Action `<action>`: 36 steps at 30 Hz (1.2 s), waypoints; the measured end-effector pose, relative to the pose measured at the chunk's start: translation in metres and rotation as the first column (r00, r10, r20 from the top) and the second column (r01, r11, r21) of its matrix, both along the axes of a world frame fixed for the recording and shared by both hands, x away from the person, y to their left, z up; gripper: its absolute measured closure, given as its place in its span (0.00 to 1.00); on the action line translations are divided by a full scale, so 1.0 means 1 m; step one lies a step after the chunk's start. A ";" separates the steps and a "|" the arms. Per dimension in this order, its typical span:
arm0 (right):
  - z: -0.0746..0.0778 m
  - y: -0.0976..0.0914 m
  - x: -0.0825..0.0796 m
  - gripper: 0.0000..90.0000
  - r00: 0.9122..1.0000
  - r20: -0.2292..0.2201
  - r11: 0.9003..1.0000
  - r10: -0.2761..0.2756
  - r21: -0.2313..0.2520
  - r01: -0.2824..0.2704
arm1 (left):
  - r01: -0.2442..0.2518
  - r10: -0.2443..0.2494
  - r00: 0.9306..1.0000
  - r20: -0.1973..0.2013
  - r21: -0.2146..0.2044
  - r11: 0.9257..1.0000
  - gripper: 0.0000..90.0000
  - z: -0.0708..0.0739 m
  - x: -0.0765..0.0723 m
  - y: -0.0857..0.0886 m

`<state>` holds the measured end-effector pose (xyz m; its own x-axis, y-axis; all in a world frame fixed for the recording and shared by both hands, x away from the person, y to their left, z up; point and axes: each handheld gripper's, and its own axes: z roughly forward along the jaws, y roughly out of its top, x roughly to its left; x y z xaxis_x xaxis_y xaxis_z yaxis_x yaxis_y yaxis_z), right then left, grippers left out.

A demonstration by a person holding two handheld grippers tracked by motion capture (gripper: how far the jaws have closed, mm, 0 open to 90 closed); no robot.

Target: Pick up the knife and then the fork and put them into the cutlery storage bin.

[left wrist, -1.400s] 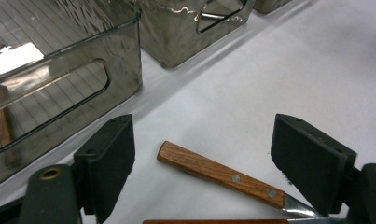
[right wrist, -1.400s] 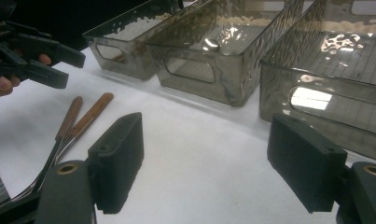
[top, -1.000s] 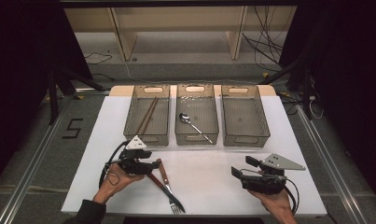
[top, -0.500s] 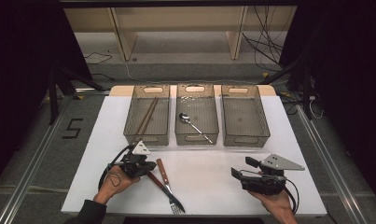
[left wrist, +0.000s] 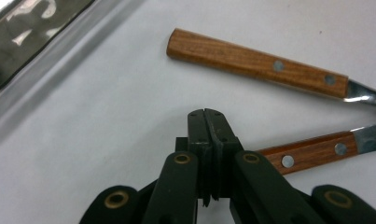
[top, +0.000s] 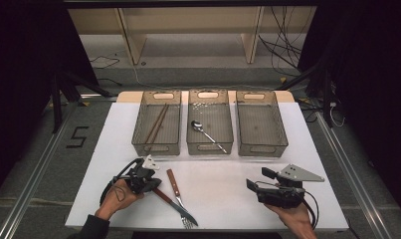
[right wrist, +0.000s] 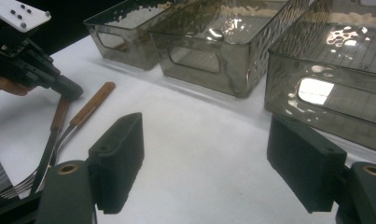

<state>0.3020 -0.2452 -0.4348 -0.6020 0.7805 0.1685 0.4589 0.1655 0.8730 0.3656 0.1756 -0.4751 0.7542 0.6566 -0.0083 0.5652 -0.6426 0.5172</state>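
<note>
We hold the left gripper (top: pixel 149 185) low over the near left part of the white table (top: pixel 223 191), its jaws having just closed until the black pads meet with nothing between them. Two wooden-handled pieces lie crossed just right of it. The knife (left wrist: pixel 311 152) has a brown riveted handle whose end reaches up to the shut fingertips (left wrist: pixel 206 122) on their right side, outside the grip; whether it touches them we cannot tell. The fork (top: pixel 178 195), with the same riveted wood, lies just beyond, its tines close to the table's near edge. Our right gripper (top: pixel 252 186) rests well apart at the near right, jaws wide and holding nothing. Between the two hands the tabletop lies bare. Farther off, three clear bins (top: pixel 210 130) stand in a row
</note>
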 end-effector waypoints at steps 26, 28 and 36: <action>0.002 0.001 -0.001 0.32 1.000 0.001 1.000 0.001 0.000 -0.001 | 0.040 -0.028 0.993 -0.116 0.100 0.994 0.99 0.007 -0.035 0.019; 0.002 0.001 -0.001 0.32 1.000 0.001 1.000 0.000 0.000 0.000 | 0.038 -0.025 0.992 -0.122 0.102 0.994 0.99 0.007 -0.037 0.019; 0.002 0.001 -0.001 0.32 1.000 0.000 1.000 0.000 0.001 0.000 | 0.056 -0.039 0.988 -0.150 0.112 0.992 0.99 0.008 -0.041 0.020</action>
